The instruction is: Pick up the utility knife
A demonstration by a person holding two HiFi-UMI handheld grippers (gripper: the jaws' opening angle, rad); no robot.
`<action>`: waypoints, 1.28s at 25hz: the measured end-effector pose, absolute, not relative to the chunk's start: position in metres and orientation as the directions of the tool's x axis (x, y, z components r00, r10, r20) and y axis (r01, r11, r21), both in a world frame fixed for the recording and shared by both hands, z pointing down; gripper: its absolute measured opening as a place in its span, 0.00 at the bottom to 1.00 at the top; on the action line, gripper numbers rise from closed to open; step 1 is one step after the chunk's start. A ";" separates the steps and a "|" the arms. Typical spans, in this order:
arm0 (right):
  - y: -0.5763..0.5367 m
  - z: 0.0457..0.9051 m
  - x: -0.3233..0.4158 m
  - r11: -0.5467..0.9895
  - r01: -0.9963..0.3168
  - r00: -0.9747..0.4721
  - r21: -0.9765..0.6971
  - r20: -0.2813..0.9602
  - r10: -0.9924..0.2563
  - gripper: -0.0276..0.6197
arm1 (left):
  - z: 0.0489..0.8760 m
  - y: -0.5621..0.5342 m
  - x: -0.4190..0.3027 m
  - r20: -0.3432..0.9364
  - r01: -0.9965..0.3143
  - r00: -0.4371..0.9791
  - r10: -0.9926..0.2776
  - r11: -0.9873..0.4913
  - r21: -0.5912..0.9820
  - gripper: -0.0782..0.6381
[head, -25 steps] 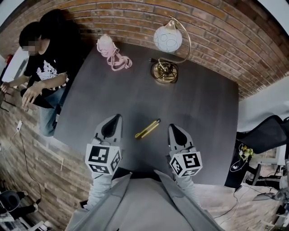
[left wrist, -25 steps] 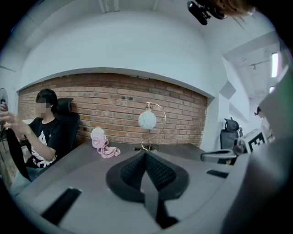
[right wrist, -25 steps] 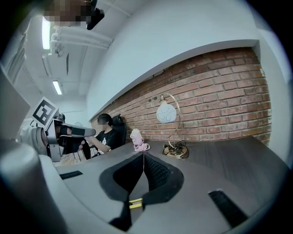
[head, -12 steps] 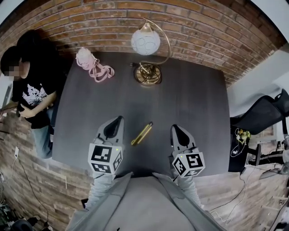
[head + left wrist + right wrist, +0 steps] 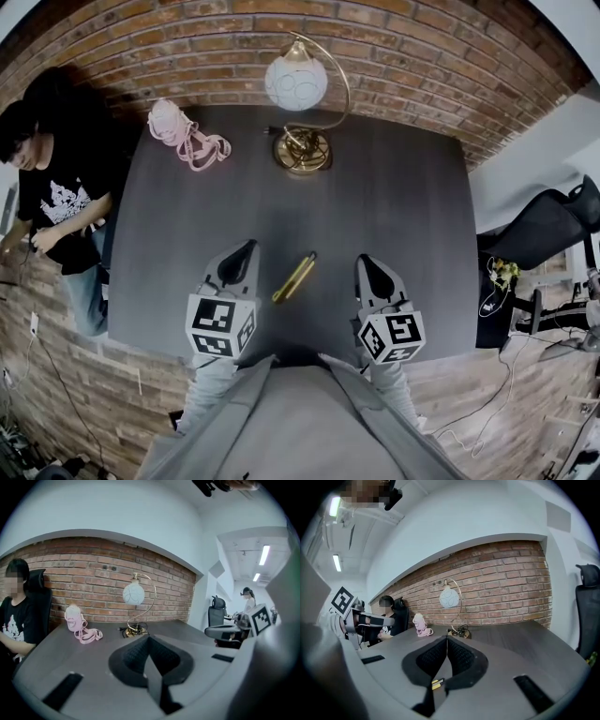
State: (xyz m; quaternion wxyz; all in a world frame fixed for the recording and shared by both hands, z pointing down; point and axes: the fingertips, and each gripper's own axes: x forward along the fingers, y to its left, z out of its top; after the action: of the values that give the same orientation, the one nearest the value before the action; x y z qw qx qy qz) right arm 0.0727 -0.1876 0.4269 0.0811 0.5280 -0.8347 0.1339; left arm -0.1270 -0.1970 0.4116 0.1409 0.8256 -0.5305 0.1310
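A yellow utility knife (image 5: 294, 277) lies slanted on the dark table (image 5: 394, 216), between my two grippers near the front edge. My left gripper (image 5: 246, 249) hovers to the knife's left, jaws shut together with nothing between them. My right gripper (image 5: 366, 262) hovers to its right, also shut and empty. In the left gripper view the closed jaw tips (image 5: 149, 638) point toward the lamp. In the right gripper view the tips (image 5: 446, 638) meet too, and a bit of the yellow knife (image 5: 437, 683) shows low through the gap behind the jaws.
A brass lamp with a white globe (image 5: 298, 84) stands at the table's far middle, a pink pouch with straps (image 5: 178, 131) at the far left. A seated person in black (image 5: 47, 197) is at the left. A brick wall runs behind; an office chair (image 5: 544, 234) stands right.
The whole scene slid left in the head view as the head turned. Both grippers kept their places beside the knife, and stayed shut.
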 end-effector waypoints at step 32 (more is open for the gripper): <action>-0.163 0.453 0.097 0.337 -0.924 -0.380 -0.181 0.327 -0.865 0.07 | 0.524 -0.171 -0.044 0.575 -0.805 0.542 -0.613 -0.575 0.145 0.37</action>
State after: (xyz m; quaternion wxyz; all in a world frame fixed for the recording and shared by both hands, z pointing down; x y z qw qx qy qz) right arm 0.0970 -0.1630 0.4534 0.0862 0.5502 -0.8131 0.1696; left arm -0.0443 -0.1711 0.5242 0.2005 0.8548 -0.4148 0.2388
